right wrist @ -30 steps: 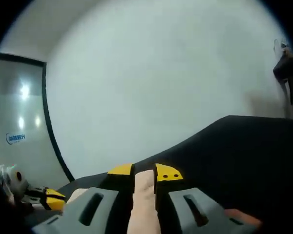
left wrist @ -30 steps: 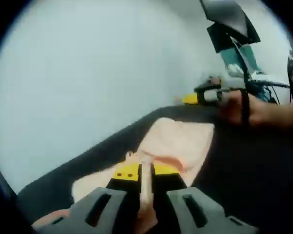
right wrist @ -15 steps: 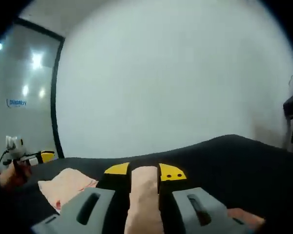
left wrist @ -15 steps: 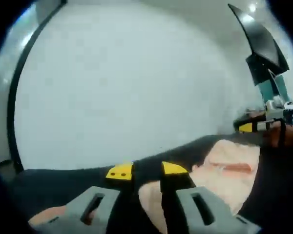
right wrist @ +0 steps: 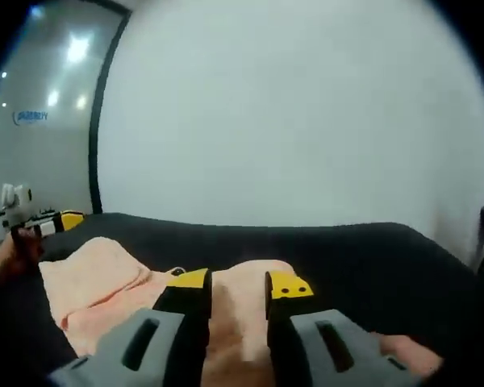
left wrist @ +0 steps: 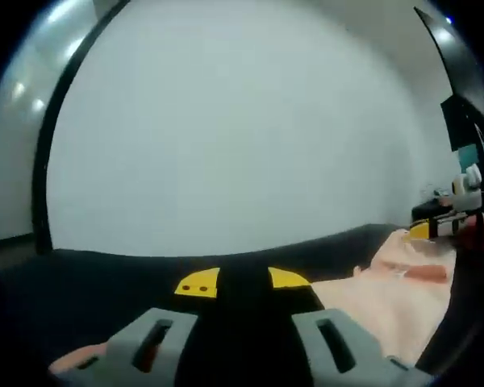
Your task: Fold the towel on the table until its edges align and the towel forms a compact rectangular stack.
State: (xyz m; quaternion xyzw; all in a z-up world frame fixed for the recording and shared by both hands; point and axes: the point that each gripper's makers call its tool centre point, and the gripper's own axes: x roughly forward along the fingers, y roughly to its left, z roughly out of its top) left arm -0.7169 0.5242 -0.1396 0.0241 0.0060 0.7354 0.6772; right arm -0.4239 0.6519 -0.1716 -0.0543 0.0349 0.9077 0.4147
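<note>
The peach towel (right wrist: 105, 282) lies bunched on the black table (right wrist: 347, 258); part of it sits between the jaws of my right gripper (right wrist: 239, 284), which stand apart, open. In the left gripper view the towel (left wrist: 387, 290) spreads to the right of my left gripper (left wrist: 244, 282), whose jaws are open with only dark table between them. The right gripper (left wrist: 431, 230) shows at the towel's far end in that view, and the left gripper (right wrist: 52, 219), held by a hand, shows at the left edge of the right gripper view.
A white wall (left wrist: 242, 137) rises behind the table. A glass panel with a dark frame (right wrist: 97, 121) and reflected lights stands at the left. Dark equipment (left wrist: 468, 89) hangs at the upper right in the left gripper view.
The left gripper let go of the towel and swung left. The right gripper's jaws spread apart, and the towel came down onto the table. Both views have turned.
</note>
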